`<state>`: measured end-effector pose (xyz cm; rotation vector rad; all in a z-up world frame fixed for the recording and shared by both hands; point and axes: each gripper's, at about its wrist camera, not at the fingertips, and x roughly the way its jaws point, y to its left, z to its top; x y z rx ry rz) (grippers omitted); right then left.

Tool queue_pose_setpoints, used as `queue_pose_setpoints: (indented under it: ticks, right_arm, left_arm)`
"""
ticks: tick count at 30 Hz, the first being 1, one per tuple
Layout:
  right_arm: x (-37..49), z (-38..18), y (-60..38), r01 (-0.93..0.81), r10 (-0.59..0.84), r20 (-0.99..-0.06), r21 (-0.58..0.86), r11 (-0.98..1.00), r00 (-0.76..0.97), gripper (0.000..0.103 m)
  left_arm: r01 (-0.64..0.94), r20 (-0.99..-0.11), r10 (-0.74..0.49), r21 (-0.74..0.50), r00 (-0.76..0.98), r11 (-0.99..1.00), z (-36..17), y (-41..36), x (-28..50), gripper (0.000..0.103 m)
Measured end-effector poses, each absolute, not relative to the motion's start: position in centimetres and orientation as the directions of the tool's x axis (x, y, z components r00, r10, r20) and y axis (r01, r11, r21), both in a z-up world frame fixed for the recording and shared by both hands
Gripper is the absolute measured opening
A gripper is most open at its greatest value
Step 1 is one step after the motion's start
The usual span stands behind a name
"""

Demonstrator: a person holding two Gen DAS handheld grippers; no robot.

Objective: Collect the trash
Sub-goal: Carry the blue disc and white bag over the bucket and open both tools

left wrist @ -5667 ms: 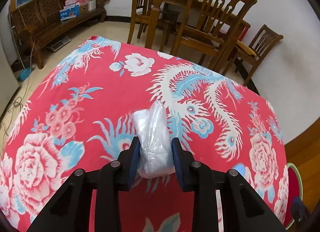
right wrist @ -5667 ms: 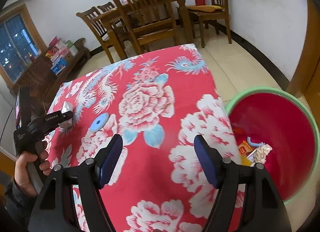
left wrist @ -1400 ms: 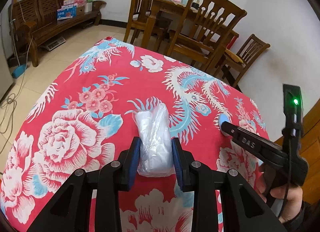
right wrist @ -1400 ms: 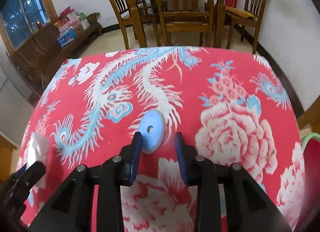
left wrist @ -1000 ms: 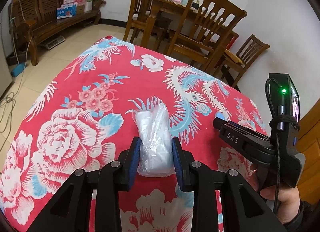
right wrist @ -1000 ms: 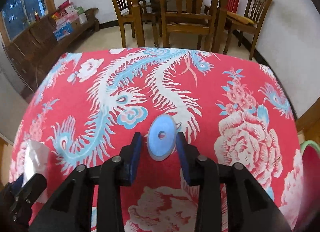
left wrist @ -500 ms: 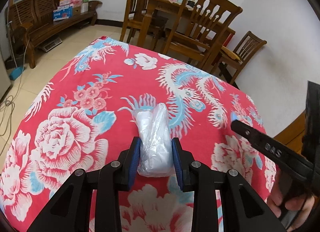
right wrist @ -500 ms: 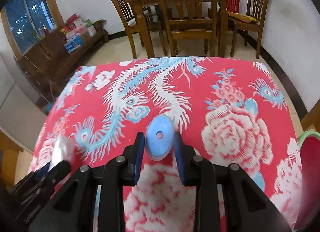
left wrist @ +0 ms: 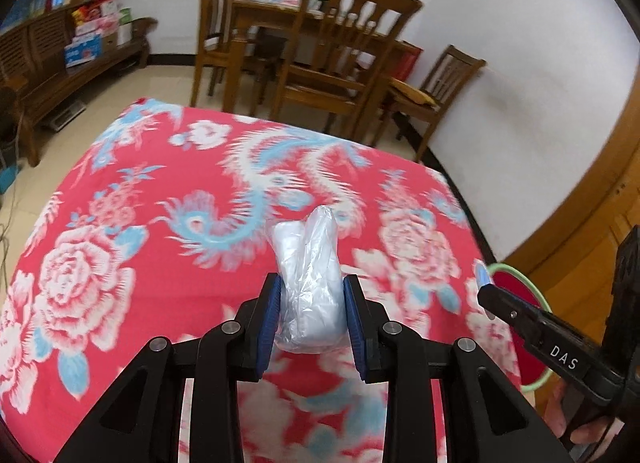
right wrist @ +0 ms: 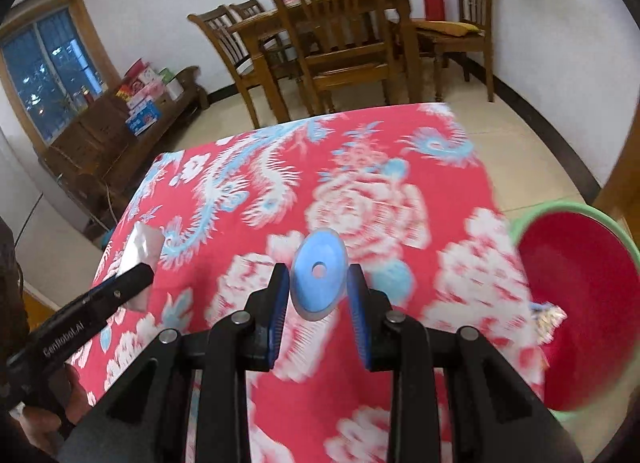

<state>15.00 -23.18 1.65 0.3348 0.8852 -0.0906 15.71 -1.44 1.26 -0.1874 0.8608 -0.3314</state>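
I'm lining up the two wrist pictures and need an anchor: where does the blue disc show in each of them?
Left wrist view: the blue disc shows only as a sliver at the right edge, at the tip of the right gripper.
Right wrist view: lower centre, pinched between the two blue pads, tilted, its hole facing the camera.
Shared landmark: the red basin with a green rim, off the table's right side in both.

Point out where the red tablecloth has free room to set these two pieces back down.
The whole tablecloth shows bare, from the far edge by the chairs to the near edge. The bin beside its right edge already holds scraps.
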Motion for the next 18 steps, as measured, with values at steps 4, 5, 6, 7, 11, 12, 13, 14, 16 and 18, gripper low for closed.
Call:
queue_pose_setpoints:
  ticks: [4, 5, 6, 7, 11, 12, 13, 14, 16, 18]
  right_arm:
    - [12.1, 1.9, -26.3, 0.275, 0.016, -0.772, 0.245, 0.93, 0.635, 0.032]
    - [11.5, 1.8, -27.0, 0.289, 0.006, -0.774, 0.243, 0.926, 0.633, 0.032]
    - [10.9, 1.7, -27.7, 0.306, -0.006, -0.776, 0.242, 0.921, 0.63, 0.032]
    - [10.3, 1.6, -28.5, 0.324, -0.018, -0.778, 0.241, 0.915, 0.628, 0.032]
    - [7.9, 0.8, -31.9, 0.398, -0.064, -0.791, 0.235, 0.887, 0.609, 0.032]
    - [7.5, 0.6, -32.6, 0.412, -0.072, -0.795, 0.233, 0.881, 0.603, 0.032]
    - [7.1, 0.4, -33.1, 0.425, -0.08, -0.798, 0.231, 0.875, 0.597, 0.032]
    - [6.5, 0.1, -33.9, 0.445, -0.093, -0.802, 0.227, 0.866, 0.589, 0.032]
    - [5.7, -0.4, -35.1, 0.471, -0.109, -0.809, 0.222, 0.854, 0.578, 0.032]
    - [4.8, -0.9, -36.4, 0.497, -0.115, -0.813, 0.23, 0.837, 0.57, 0.032]
  left_arm:
    - [0.272, -0.707, -0.395, -0.287, 0.587, 0.918, 1.9, -4.3, 14.6, 0.032]
    - [0.286, -0.706, -0.404, -0.287, 0.581, 0.914, 2.1, -5.0, 14.3, 0.032]
    - [0.3, -0.706, -0.412, -0.286, 0.577, 0.91, 2.3, -5.7, 14.1, 0.032]
    - [0.318, -0.704, -0.422, -0.285, 0.571, 0.904, 2.4, -6.5, 13.8, 0.032]
    - [0.377, -0.703, -0.45, -0.271, 0.551, 0.886, 2.8, -9.5, 12.8, 0.032]
    - [0.394, -0.703, -0.46, -0.271, 0.542, 0.878, 2.8, -10.4, 12.6, 0.032]
    - [0.409, -0.704, -0.47, -0.272, 0.532, 0.871, 2.7, -11.2, 12.4, 0.032]
    - [0.421, -0.706, -0.478, -0.273, 0.523, 0.865, 2.7, -11.9, 12.2, 0.032]
    - [0.446, -0.709, -0.49, -0.271, 0.507, 0.853, 2.5, -13.4, 11.9, 0.032]
    - [0.472, -0.714, -0.5, -0.265, 0.49, 0.841, 2.3, -15.1, 11.6, 0.032]
